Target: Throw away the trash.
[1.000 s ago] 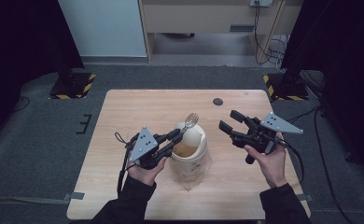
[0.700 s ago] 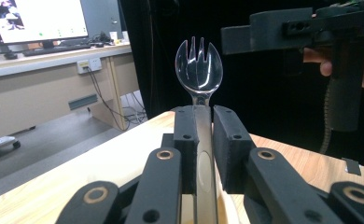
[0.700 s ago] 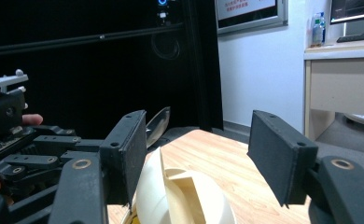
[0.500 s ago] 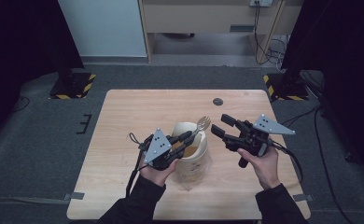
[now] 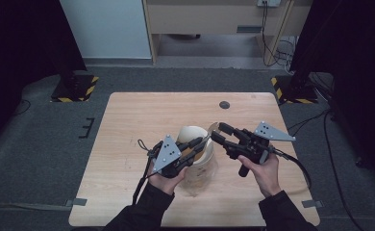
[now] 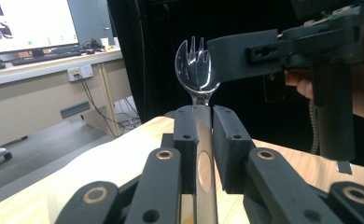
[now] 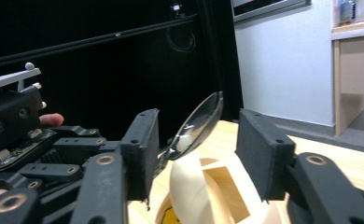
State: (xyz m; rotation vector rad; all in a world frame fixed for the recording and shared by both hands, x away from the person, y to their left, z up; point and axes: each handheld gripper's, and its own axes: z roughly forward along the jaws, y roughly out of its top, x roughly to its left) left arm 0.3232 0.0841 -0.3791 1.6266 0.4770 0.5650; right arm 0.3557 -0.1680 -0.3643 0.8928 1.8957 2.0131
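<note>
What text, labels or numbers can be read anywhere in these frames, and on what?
None is legible.
Monitor behind the desk: screen content too blurred to read.
Cream container, clear spork, left hand-held gripper, right hand-held gripper: no markings visible.

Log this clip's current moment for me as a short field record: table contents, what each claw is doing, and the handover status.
surface: wooden table
container: cream tub, mid-table, between the hands
utensil: clear plastic spork, head up
left claw: shut on the spork's handle
right claw: open, jaws either side of the spork head, not gripping
handover status: not yet done; left alone holds the spork
other: small dark disc near the far edge
</note>
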